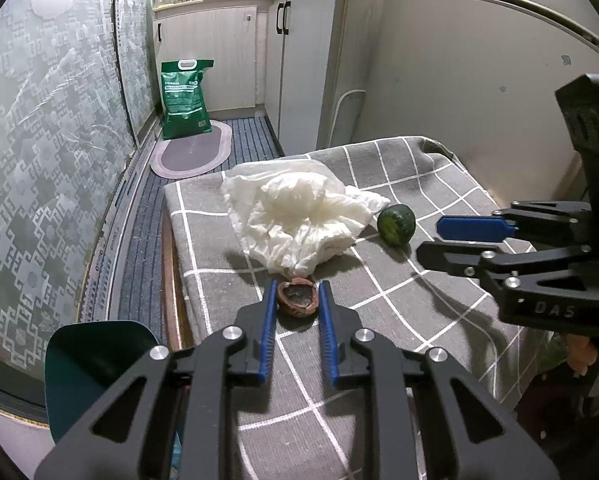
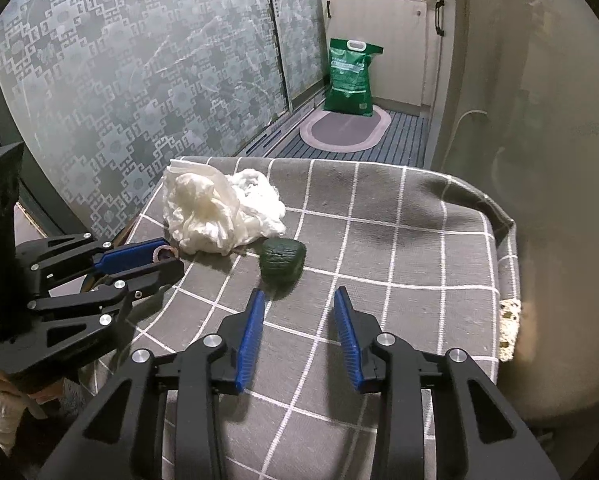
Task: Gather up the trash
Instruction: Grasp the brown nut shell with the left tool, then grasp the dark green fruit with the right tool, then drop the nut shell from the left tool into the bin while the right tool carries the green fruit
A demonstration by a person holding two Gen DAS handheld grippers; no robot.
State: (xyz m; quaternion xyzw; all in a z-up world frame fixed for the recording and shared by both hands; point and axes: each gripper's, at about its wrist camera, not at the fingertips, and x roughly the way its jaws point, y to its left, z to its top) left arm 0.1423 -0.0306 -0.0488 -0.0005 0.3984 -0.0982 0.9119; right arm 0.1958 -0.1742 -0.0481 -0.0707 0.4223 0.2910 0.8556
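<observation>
brown and hollow, the nut shell (image 1: 297, 298) sat right between the tips of your left gripper (image 1: 298, 286), on the grey checked tablecloth (image 1: 399, 280). its blue pads (image 1: 268, 332) flanked the shell on both sides, very close in, but you could not tell from either view whether they already pressed on it. from the right wrist view the same shell (image 2: 164, 255) showed only as a small rim peeking past the left gripper (image 2: 167, 258).

just behind the shell lay the crumpled white tissue (image 1: 299, 216), its near edge almost touching the shell. beside the tissue, toward your right side, rested the green fruit rind (image 1: 395, 225).

your right gripper (image 2: 299, 296) hung with its fingers plainly apart and nothing between them. the green fruit rind (image 2: 282, 261) lay just ahead of its tips, slightly toward the left finger, not yet inside the gap. the tissue (image 2: 219, 212) lay further off, up and to the left of the rind, touching it or nearly so.

on the floor beyond the table stood a green bag (image 1: 185, 98) by an oval mat (image 1: 193, 152).
</observation>
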